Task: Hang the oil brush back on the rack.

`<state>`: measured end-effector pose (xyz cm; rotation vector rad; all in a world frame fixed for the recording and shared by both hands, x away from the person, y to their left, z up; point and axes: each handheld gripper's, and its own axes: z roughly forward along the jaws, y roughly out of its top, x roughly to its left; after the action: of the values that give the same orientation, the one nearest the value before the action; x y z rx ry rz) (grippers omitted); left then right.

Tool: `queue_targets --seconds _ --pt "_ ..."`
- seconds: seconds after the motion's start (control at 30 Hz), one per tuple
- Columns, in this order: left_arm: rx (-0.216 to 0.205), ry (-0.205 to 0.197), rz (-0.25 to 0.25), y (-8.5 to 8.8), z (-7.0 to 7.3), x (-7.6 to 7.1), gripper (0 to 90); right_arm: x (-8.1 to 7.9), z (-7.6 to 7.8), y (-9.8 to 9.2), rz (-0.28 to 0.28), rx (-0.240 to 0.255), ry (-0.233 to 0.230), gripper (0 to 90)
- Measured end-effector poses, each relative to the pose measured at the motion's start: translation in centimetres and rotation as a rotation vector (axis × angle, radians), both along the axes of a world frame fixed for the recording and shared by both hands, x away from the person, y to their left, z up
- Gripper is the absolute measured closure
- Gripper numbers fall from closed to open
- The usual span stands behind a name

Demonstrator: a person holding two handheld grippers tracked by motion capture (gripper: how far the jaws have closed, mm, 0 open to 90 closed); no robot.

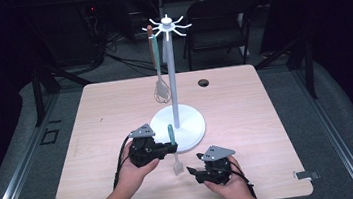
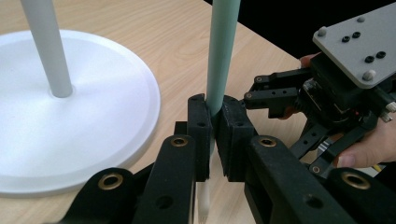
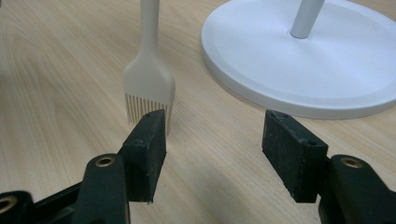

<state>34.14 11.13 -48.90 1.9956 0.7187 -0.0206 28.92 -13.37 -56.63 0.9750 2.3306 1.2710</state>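
A brush with a teal handle (image 1: pixel 171 133) and a pale bristle head (image 1: pixel 177 167) stands upright just in front of the white stand's round base (image 1: pixel 190 128). My left gripper (image 1: pixel 171 148) is shut on the handle (image 2: pixel 223 56), the pads (image 2: pixel 201 126) pressing it from both sides. The bristle head (image 3: pixel 149 84) hangs with its bristles down, close over the tabletop. My right gripper (image 1: pixel 191 171) sits to the right of the brush, low over the table, jaws wide open (image 3: pixel 212 135) with nothing between them. The brush head lies just beyond its left jaw.
The stand's pole (image 1: pixel 172 75) rises to a ring of hooks (image 1: pixel 167 27); a whisk (image 1: pixel 161 88) with a brown handle hangs from one. The base (image 3: pixel 303 65) lies just ahead of the right gripper. A cable hole (image 1: pixel 204 82) and a folding chair (image 1: pixel 220 19) are farther back.
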Motion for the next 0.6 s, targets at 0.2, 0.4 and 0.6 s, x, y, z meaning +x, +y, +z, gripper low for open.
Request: queue_targets --seconds 0.2,0.4,0.6 --pt "-0.003 -0.013 -0.011 0.2 1.9 0.5 84.0 0.0 0.0 -0.1 -0.004 0.0 0.003 39.7" --pt "-0.001 -0.043 -0.024 0.4 4.2 1.0 84.1 -0.1 0.0 -0.1 -0.007 0.0 -0.001 39.7" --pt "0.013 -0.066 -0.034 0.5 6.5 1.6 84.1 -0.1 0.0 -0.2 -0.008 -0.007 0.001 39.8"
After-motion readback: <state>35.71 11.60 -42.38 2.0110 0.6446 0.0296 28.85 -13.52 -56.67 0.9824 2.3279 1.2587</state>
